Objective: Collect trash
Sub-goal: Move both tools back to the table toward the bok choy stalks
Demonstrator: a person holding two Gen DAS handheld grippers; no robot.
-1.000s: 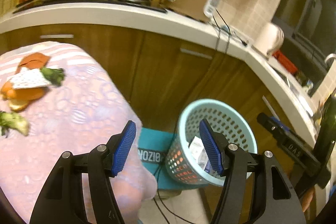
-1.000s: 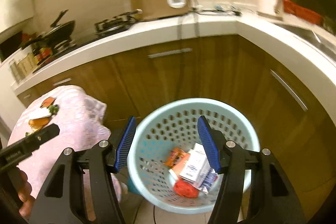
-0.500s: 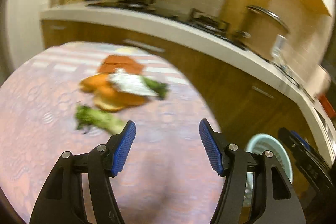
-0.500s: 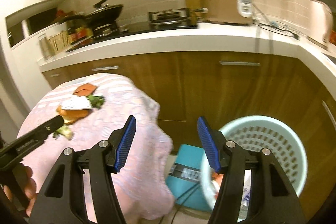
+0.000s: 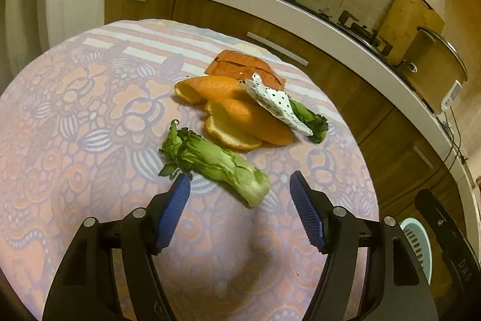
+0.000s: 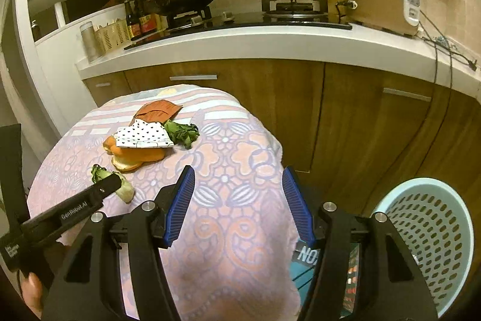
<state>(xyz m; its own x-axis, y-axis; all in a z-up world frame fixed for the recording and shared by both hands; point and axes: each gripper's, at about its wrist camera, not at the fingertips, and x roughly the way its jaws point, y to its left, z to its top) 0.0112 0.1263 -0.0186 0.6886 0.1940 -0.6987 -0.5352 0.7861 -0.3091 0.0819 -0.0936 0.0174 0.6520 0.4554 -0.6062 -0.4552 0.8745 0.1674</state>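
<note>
Our left gripper hangs spread wide and empty just above the bok choy stalk, its white cut base nearly between the blue pads and its leafy end by the left pad. We judge the risk to be a shallow pinch on the limp leaves, which would tear them or let the stalk slide off on the way over; a low approach could also snag the flowered tablecloth. Just beyond lie the orange peels, a dotted paper scrap, a second green leaf and an orange wrapper. Our right gripper, also released and empty, waits near the cloth's edge. The pale blue perforated basket stands on the floor to the right; its contents are hidden from here.
</note>
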